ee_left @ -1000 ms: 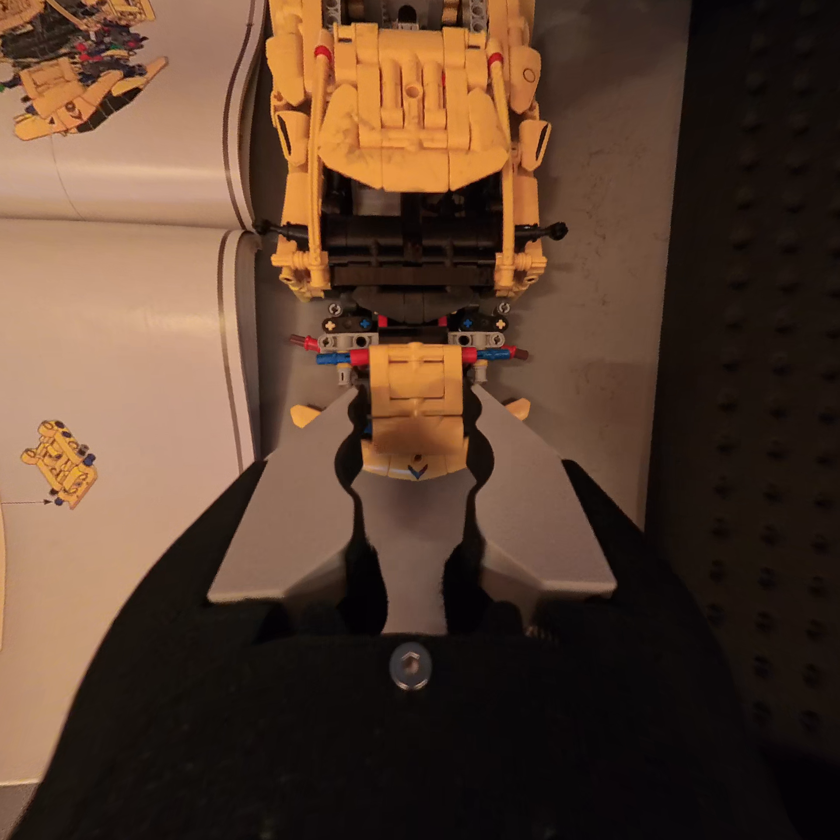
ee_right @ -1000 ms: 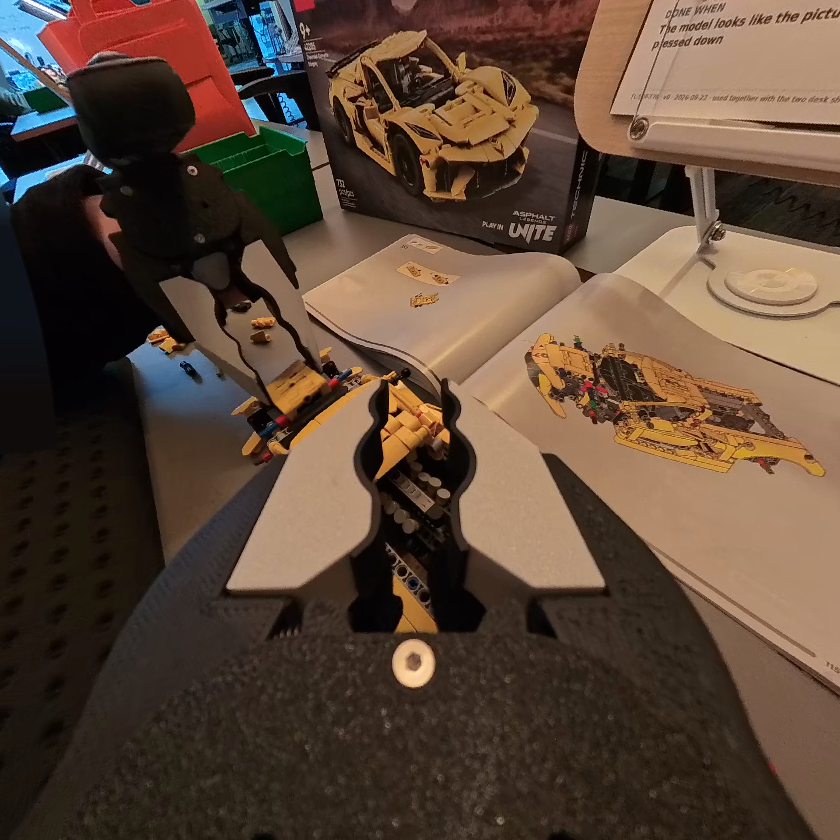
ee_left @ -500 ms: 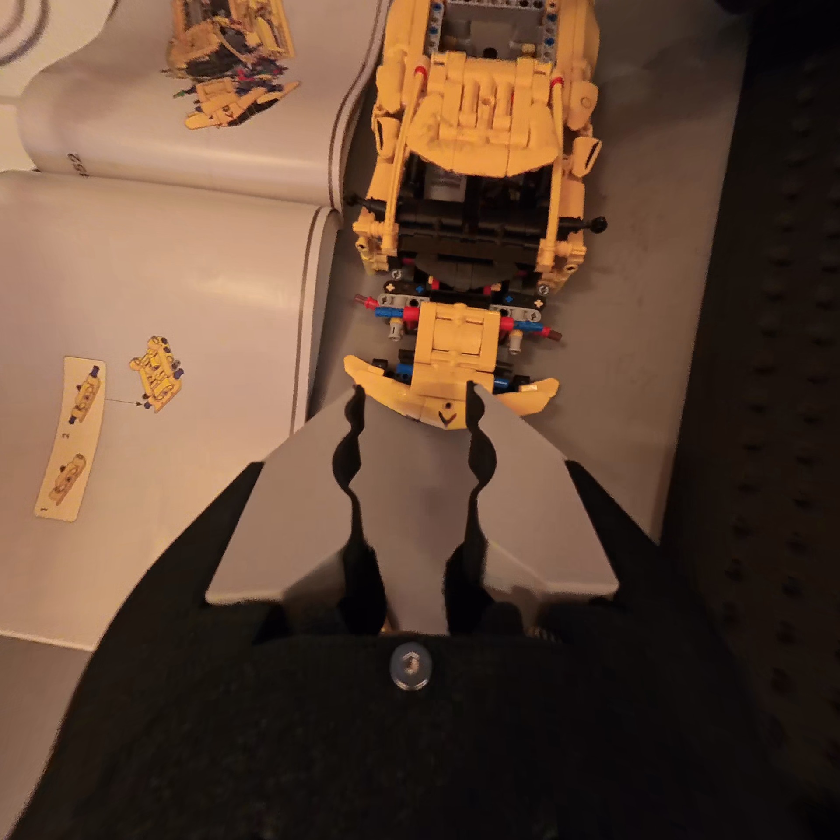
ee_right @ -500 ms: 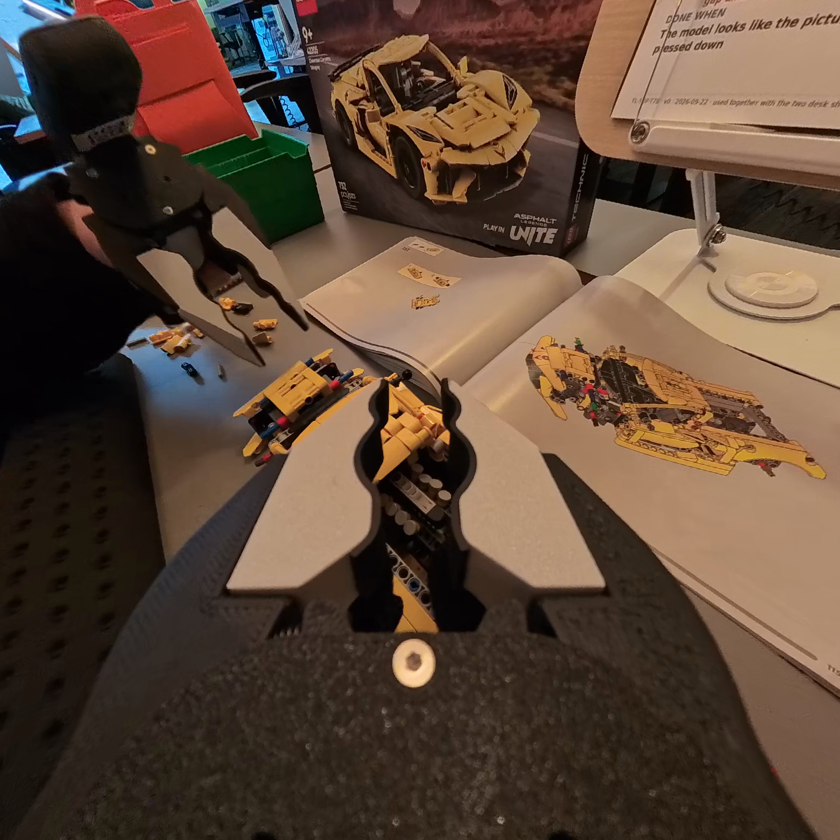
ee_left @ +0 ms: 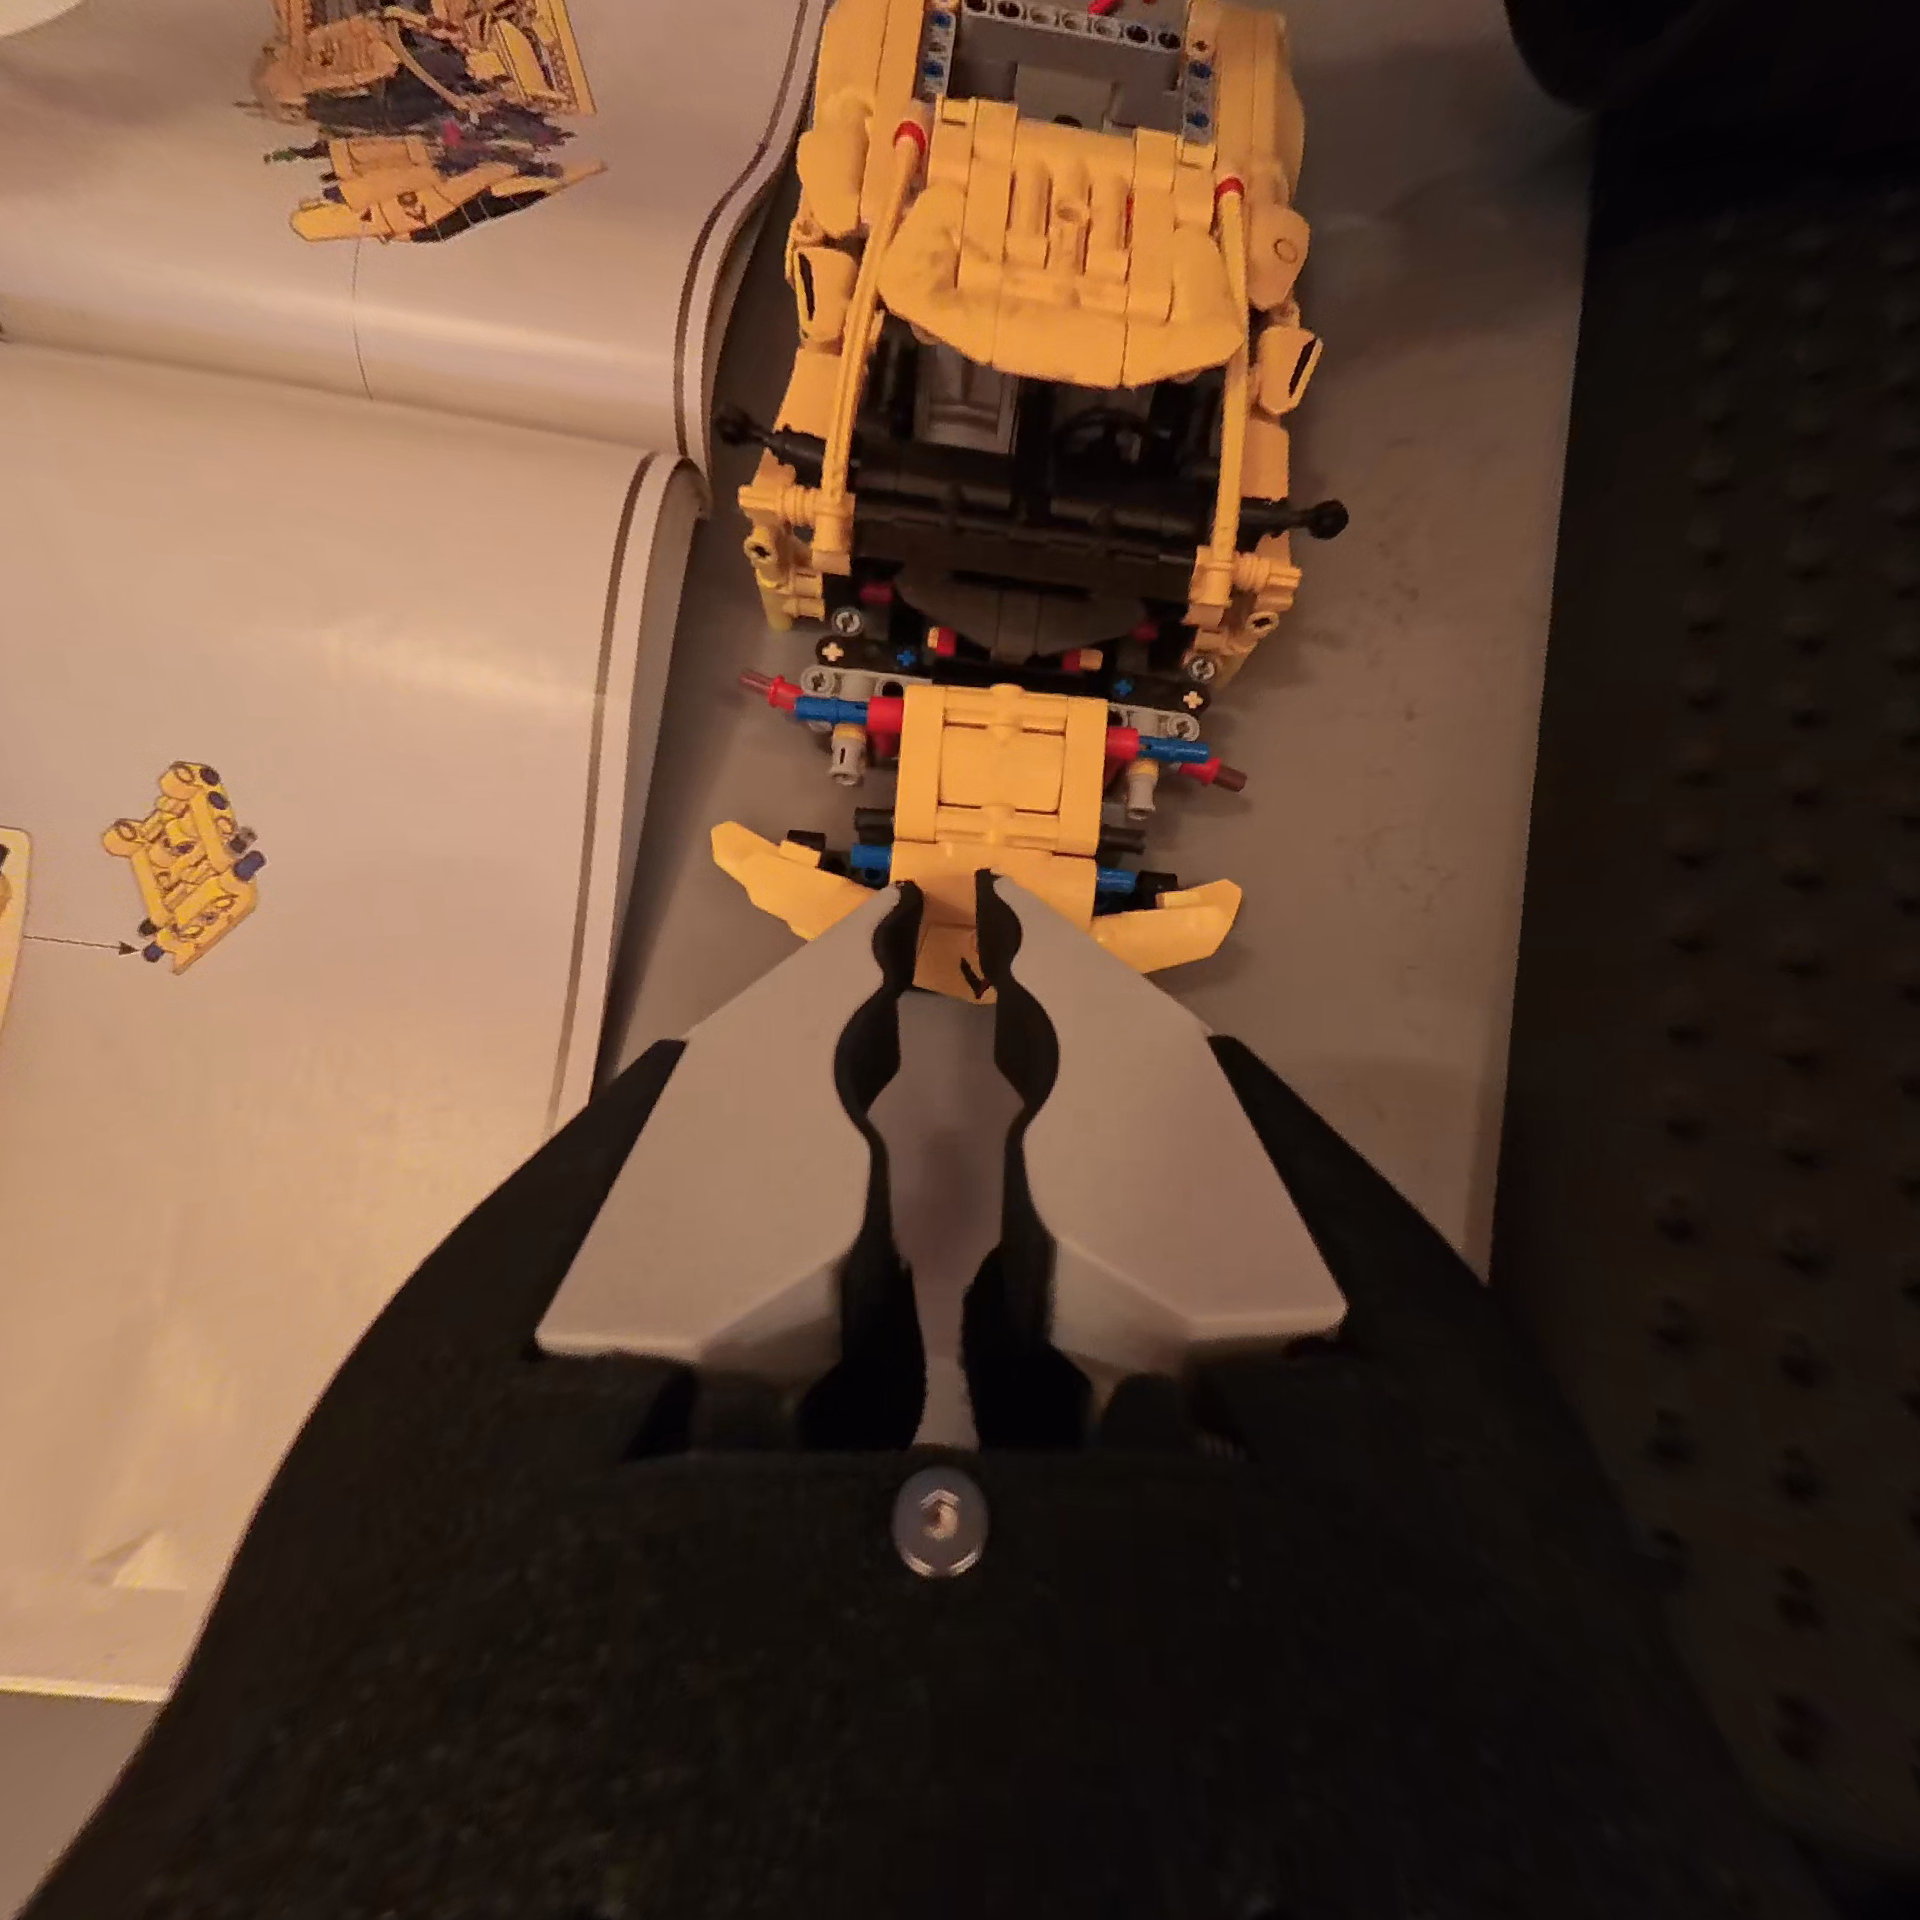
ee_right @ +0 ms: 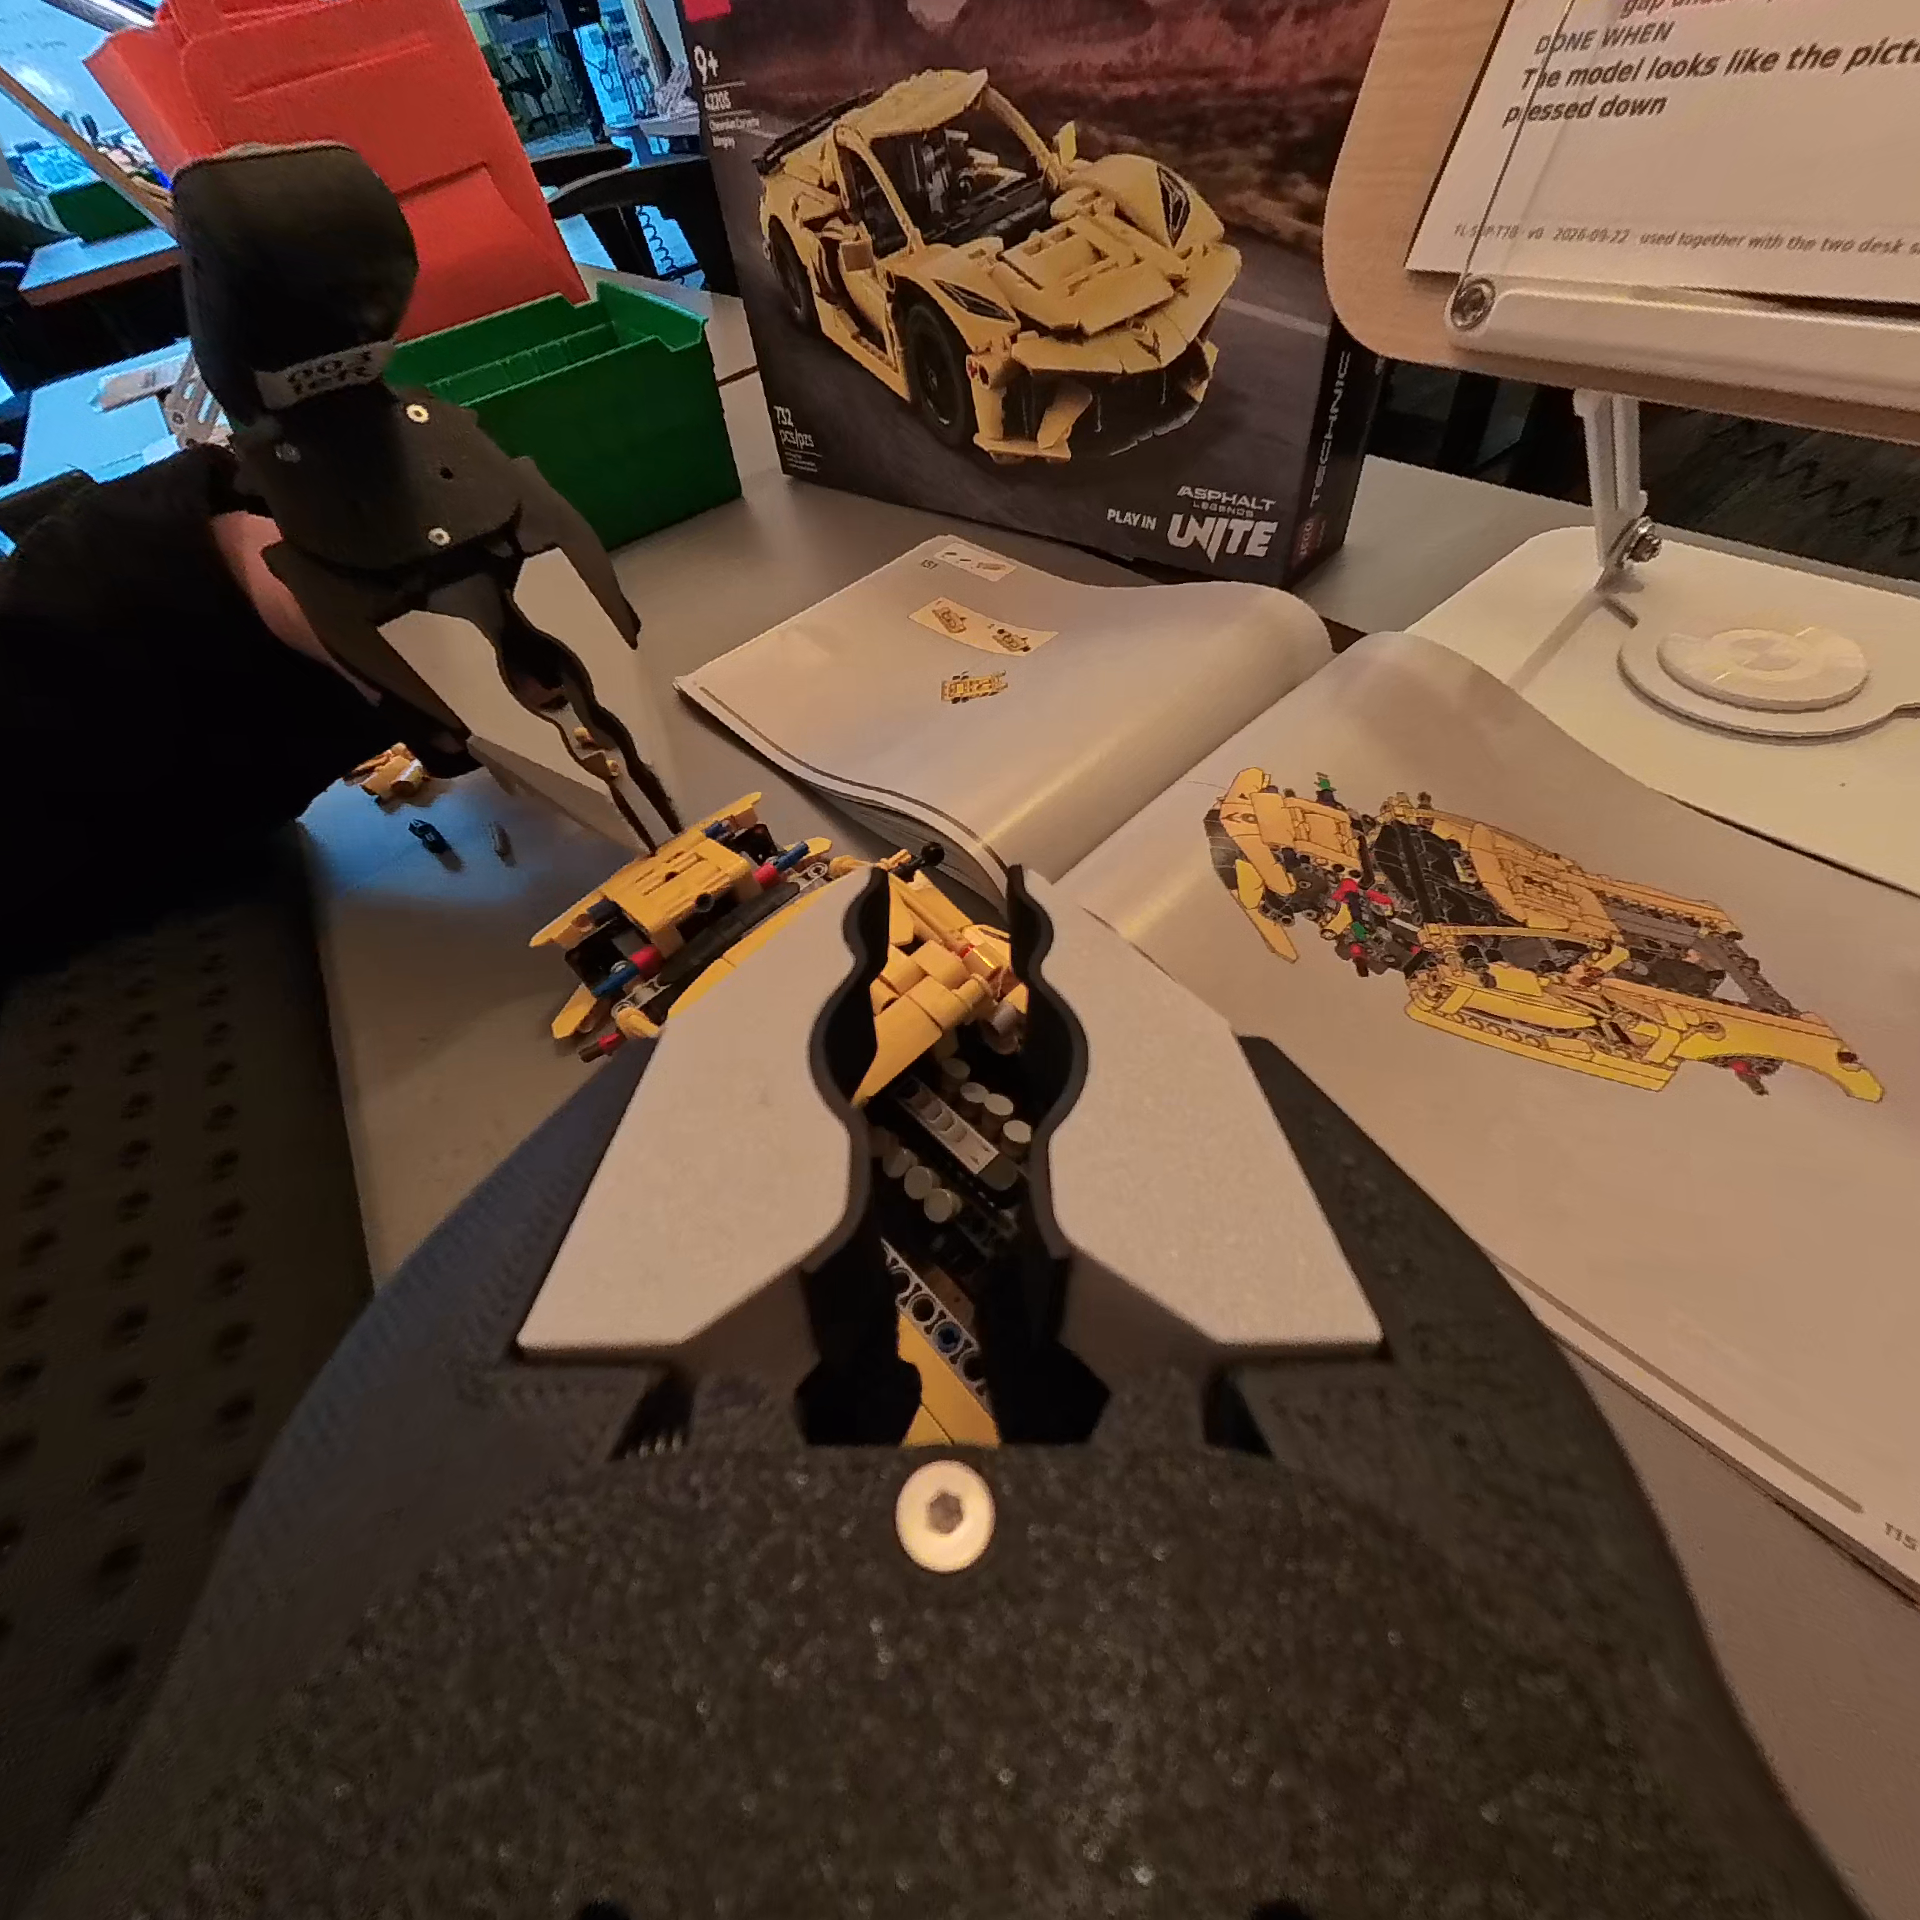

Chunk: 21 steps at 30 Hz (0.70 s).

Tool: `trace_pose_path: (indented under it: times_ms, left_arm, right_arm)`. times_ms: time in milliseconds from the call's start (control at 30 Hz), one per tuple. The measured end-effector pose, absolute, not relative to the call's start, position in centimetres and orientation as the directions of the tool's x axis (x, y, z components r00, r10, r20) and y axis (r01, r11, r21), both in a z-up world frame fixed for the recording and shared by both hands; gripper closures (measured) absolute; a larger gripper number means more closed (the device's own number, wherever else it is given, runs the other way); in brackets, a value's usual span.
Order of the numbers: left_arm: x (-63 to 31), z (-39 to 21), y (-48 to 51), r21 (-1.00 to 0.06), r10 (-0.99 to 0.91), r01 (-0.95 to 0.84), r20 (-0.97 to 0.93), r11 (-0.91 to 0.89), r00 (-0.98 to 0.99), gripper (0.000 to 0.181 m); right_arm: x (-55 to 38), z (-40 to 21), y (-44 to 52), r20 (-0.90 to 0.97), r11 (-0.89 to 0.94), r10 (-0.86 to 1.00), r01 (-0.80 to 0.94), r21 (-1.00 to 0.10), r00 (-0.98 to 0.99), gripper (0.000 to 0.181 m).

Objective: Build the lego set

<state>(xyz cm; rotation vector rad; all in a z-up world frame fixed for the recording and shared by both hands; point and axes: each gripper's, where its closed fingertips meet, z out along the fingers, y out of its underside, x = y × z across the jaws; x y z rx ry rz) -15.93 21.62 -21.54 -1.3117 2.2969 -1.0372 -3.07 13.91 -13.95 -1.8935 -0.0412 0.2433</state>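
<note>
Right now your left gripper [ee_left: 940, 894] sits with its tips nearly together, a narrow gap left between them, over the front tip of the yellow nose piece [ee_left: 992, 831]; from these views you cannot tell whether the tips pinch that tip or only press on it. The nose piece lies on the grey table [ee_left: 1382, 790] just in front of the car body [ee_left: 1039, 343], apparently seated on the blue and red pins at the body's front, though how firmly cannot be seen. Your right gripper [ee_right: 945, 904] is part open around the rear of the car body, its jaws on either side of the frame; whether they clamp or just bracket it is not clear. The step in hand looks like seating the nose, so brace the body hard with the right tool before you push with the left. Push straight along the car's length, not downward, or the nose will tilt off its pins. Watch the two yellow wings either side of the nose: they look lightly attached and could pop off under a skewed load. Check the joint against the open instruction book [ee_left: 312, 675] beside the car. The loose small parts [ee_right: 436, 821] lie well apart near the left tool; leave them alone for now.
</note>
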Motion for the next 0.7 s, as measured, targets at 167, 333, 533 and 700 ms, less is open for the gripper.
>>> trace_pose_path:
  times_ms: [167, 333, 533, 700]
  left_arm:
    - [-16.0, -21.6, 21.7, -0.71, -0.839, -0.624, 0.085, 0.327, -0.537, 0.169]
    - [-15.9, -20.9, 21.3, -0.73, -0.835, -0.608, 0.093, 0.313, -0.542, 0.157]
    - [-15.3, -20.8, 20.6, -0.748, -0.827, -0.567, 0.043, 0.345, -0.56, 0.144]
    - [-15.7, -20.8, 21.1, -0.75, -0.829, -0.567, 0.044, 0.341, -0.557, 0.137]
  right_arm:
    - [-3.1, -13.9, 13.9, -0.146, -0.331, 0.149, -0.09, -0.939, 0.978, 0.16]
    - [-3.1, -13.9, 13.9, -0.145, -0.331, 0.15, -0.088, -0.939, 0.978, 0.16]
    - [-3.1, -13.9, 13.9, -0.144, -0.332, 0.15, -0.088, -0.939, 0.978, 0.16]
    - [-3.2, -13.8, 13.8, -0.14, -0.33, 0.151, -0.083, -0.94, 0.979, 0.16]
